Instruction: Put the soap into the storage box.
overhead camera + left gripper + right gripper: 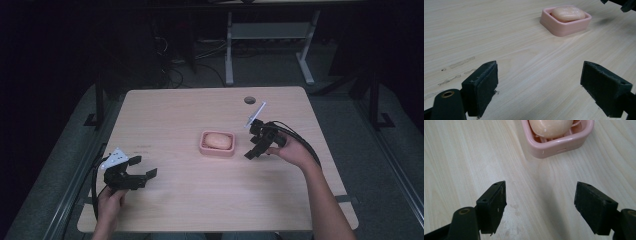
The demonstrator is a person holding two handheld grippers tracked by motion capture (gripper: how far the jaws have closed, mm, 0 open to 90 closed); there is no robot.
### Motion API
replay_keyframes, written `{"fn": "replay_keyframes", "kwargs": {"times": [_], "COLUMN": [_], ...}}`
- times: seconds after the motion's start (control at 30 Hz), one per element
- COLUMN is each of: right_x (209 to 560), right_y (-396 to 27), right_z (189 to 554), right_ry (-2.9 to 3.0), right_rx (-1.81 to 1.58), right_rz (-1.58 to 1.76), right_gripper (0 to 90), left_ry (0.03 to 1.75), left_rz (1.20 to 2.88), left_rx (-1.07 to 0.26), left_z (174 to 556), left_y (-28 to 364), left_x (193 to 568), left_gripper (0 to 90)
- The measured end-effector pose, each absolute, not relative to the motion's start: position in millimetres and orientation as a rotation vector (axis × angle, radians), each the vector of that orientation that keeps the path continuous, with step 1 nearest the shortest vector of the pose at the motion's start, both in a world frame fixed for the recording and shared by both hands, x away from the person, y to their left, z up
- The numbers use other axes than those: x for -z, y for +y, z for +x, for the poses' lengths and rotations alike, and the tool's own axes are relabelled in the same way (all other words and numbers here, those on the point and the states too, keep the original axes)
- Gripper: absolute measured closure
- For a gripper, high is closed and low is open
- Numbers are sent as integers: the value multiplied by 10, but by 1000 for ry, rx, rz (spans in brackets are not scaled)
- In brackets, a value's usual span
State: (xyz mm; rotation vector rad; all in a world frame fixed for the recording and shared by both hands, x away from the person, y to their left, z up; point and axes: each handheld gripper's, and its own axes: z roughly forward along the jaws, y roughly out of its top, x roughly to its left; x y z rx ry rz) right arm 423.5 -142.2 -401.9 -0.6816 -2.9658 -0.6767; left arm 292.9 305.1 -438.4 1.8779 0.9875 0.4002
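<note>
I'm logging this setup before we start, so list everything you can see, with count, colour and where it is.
Pale wooden table with rounded corners: one, light wood, centre of the high view.
Pink rectangular plastic soap dish: one, pink, middle of the table.
Peach oval bar of soap: one, peach, lying in the soap dish.
Round grommet hole: one, dark, far edge of the table, right of centre.
White desk legs: white, on the floor beyond the table.
Left claw: one, black, open, near left of the table, held by the left hand.
Right claw: one, black, open, just right of the dish, held by the right hand.
</note>
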Motion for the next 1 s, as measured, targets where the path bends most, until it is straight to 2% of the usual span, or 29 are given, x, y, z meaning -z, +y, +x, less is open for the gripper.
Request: {"fn": "replay_keyframes", "kwargs": {"times": [1.0], "right_x": [4166], "right_y": [-1721], "right_z": [4020], "right_ry": [-2945], "right_rx": [713], "right_rz": [-742], "right_gripper": [252], "left_ry": [988], "left_rz": [1888], "left_rx": [-398], "left_z": [2928], "left_y": [3037], "left_x": [4390], "left_gripper": [142]}}
